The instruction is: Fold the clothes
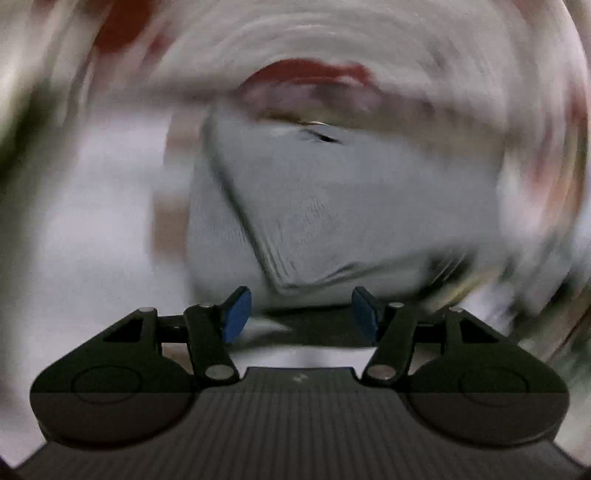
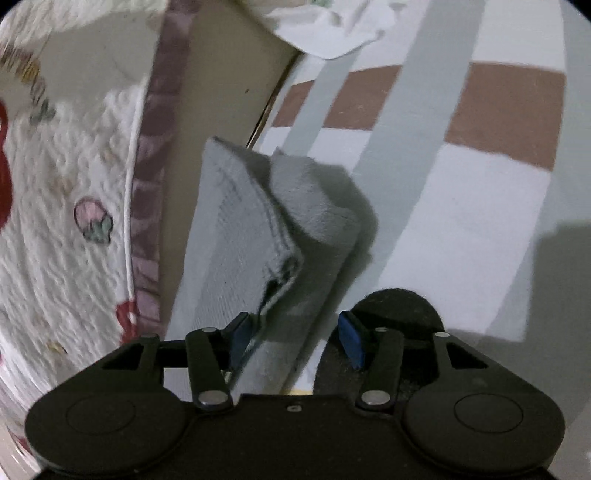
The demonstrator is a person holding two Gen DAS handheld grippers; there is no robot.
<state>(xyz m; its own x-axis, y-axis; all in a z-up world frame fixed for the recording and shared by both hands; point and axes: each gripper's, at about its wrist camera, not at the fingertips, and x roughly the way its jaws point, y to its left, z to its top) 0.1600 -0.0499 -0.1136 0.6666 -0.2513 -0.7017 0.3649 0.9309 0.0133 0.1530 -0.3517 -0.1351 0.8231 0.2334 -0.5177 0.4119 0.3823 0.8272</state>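
A grey towel-like cloth (image 1: 332, 206), folded into a thick pad, lies just ahead of my left gripper (image 1: 300, 314), which is open with its blue pads apart and nothing between them. The left wrist view is heavily motion-blurred. The same grey folded cloth (image 2: 258, 229) shows in the right wrist view, with a folded corner standing up. My right gripper (image 2: 295, 339) is open; the cloth's near edge lies between and just beyond its blue pads, touching the left pad.
A checked sheet (image 2: 461, 192) in white, grey and brown covers the surface. A white quilt with red and pink prints (image 2: 66, 206) lies to the left. A white crumpled garment (image 2: 325, 29) sits at the far top. A dark round object (image 2: 391, 306) lies under the right finger.
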